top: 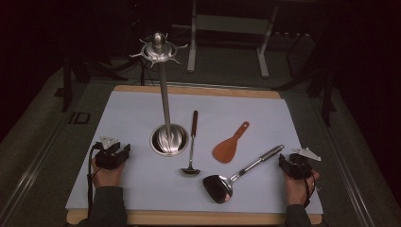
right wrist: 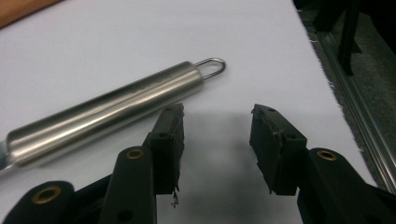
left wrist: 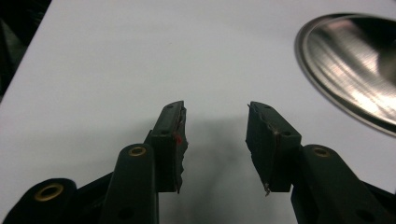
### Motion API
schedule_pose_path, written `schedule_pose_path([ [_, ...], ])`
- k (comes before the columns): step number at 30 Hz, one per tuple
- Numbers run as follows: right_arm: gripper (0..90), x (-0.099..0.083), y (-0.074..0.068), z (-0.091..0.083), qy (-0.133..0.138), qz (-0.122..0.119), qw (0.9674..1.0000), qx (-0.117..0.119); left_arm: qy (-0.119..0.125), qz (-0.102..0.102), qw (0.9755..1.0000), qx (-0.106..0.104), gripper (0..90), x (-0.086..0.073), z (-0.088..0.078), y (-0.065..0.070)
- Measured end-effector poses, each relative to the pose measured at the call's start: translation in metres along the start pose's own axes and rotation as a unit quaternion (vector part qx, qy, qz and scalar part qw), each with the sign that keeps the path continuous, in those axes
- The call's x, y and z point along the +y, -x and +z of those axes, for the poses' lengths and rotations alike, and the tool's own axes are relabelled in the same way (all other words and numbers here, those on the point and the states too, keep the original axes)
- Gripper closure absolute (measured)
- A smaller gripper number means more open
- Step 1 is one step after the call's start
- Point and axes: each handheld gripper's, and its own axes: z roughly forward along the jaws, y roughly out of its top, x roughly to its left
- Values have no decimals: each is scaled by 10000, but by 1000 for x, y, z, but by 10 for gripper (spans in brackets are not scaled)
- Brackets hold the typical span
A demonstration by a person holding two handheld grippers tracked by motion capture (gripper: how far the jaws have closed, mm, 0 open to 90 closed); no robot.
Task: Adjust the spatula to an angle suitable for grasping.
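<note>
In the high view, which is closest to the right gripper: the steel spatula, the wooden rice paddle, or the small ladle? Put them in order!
From the right gripper:
1. Steel spatula, its handle end just left of the gripper.
2. Wooden rice paddle, farther left, mid-table.
3. Small ladle, farthest, beside the rack's round base.

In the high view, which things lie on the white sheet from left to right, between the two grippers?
left gripper → stand base → ladle → wooden rice paddle → steel spatula → right gripper

Steel spatula (top: 239, 174) lies flat, handle toward right edge.
</note>
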Motion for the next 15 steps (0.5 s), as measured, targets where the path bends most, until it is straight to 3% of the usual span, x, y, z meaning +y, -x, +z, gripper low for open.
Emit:
schedule_pose_path([
  [1,564,0,-1,0,-7,-43,10000,17,59,-110,9999,-65,575,-1,-1,-2],
  [3,579,0,-1,-1,12,-73,9999,109,126,-135,9998,-118,577,-1,-2,-4],
  [11,609,0,-1,-3,-91,-1,9996,261,69,-16,9998,-181,595,-1,-1,-2],
  [12,659,0,-5,-4,-178,-143,9990,389,53,-50,9998,-190,595,-1,-1,-3],
  [15,689,1,-7,-6,-221,-224,9985,437,66,-106,9997,-207,595,-1,-1,-4],
])
